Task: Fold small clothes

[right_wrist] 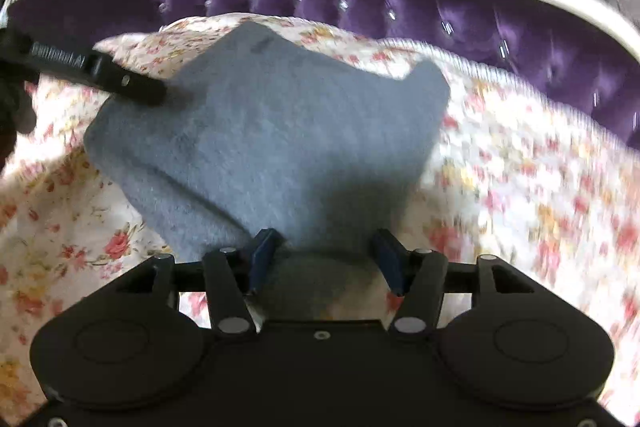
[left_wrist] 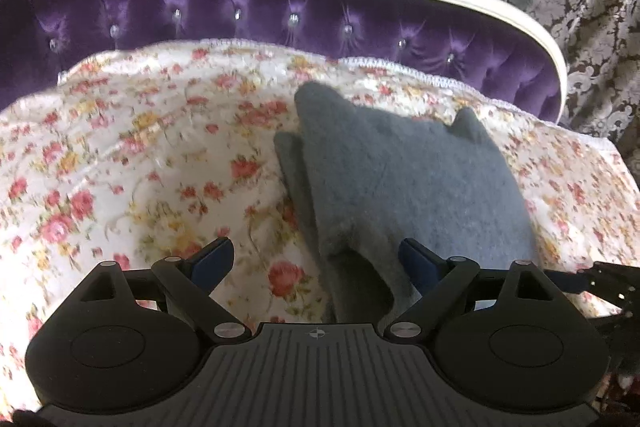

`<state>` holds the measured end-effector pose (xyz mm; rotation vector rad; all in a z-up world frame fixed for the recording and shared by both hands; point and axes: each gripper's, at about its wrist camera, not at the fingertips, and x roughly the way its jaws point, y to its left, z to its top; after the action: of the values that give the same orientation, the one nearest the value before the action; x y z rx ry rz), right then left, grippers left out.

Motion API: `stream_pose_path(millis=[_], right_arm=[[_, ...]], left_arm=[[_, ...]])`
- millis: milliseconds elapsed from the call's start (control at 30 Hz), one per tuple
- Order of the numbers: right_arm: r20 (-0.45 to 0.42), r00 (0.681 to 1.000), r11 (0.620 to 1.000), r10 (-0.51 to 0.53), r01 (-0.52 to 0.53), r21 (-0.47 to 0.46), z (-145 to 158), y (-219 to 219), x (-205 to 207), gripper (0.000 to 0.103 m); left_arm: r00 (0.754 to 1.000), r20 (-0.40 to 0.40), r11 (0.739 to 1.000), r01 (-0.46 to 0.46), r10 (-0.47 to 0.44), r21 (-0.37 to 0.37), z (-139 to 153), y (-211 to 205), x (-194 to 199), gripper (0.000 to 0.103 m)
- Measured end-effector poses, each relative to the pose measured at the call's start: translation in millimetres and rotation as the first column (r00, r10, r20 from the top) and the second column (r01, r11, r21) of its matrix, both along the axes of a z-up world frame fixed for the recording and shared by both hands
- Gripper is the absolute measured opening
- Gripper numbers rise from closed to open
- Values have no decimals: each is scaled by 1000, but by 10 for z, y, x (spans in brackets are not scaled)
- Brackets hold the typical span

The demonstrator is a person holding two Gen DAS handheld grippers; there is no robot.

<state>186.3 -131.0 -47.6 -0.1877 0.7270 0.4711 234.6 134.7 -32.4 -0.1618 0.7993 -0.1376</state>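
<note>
I see a soft, light grey fleece garment [right_wrist: 264, 131] on the floral bedspread [left_wrist: 120, 155]; both grippers, left [left_wrist: 316, 259] and right [right_wrist: 324, 251], gape at its near hem, the best hold.

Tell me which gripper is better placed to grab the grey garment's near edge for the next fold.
Probably the right gripper. Its open fingers straddle the near edge of the grey garment. The left gripper is open too, but the cloth reaches only its right finger; the floral blanket fills the rest of its gap.
</note>
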Motion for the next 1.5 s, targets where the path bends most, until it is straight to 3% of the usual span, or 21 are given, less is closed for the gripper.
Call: stream_pose_path(millis=[133, 300, 433, 567, 700, 933, 967, 1000, 1067, 1133, 1200, 1233, 1300, 1500], right_arm=[[-75, 996, 991, -41, 49, 121, -24, -206, 68, 62], [-63, 997, 978, -49, 61, 201, 89, -259, -5, 65], [-111, 993, 924, -50, 88, 371, 98, -407, 84, 77], [-164, 984, 855, -67, 141, 499, 53, -614, 348, 79], [-220, 974, 797, -54, 174, 578, -62, -718, 620, 86], [-273, 962, 744, 8, 177, 645, -319, -651, 1034, 87], [-266, 964, 732, 17, 169, 660, -348, -637, 1064, 87], [-257, 966, 724, 23, 161, 671, -359, -627, 1085, 88], [-244, 969, 714, 29, 151, 683, -363, -591, 1127, 91], [-239, 971, 715, 30, 146, 683, -353, -563, 1120, 91], [-234, 972, 726, 36, 136, 675, -348, -565, 1094, 86], [-237, 971, 728, 31, 140, 671, -347, -578, 1081, 82], [-260, 966, 738, 13, 166, 655, -355, -617, 1054, 43], [-287, 957, 759, -35, 212, 616, -157, -733, 807, 40]], left_arm=[[999, -49, 1000, 0, -1, -9, -92, 17, 27, 90], [991, -126, 999, 36, -38, -16, -222, 15, 70, 91], [994, -94, 997, 52, -57, -57, -223, -11, 59, 91], [994, -86, 987, 56, -69, -151, -244, -35, 115, 91], [991, -80, 973, 83, -103, -217, -268, -122, 194, 91], [990, -56, 971, 119, -133, -205, -279, -265, 235, 95], [989, -52, 971, 123, -136, -204, -277, -273, 228, 92], [989, -45, 969, 130, -142, -208, -273, -275, 215, 78], [987, -49, 965, 139, -153, -223, -270, -269, 195, 60], [984, -51, 961, 153, -169, -231, -271, -277, 166, 48], [980, -46, 954, 178, -195, -241, -280, -285, 141, 33], [977, -45, 948, 188, -206, -256, -289, -288, 144, 32], [977, -60, 936, 178, -205, -304, -292, -269, 140, 29], [964, -99, 893, 187, -247, -410, -295, -366, -216, 28]])
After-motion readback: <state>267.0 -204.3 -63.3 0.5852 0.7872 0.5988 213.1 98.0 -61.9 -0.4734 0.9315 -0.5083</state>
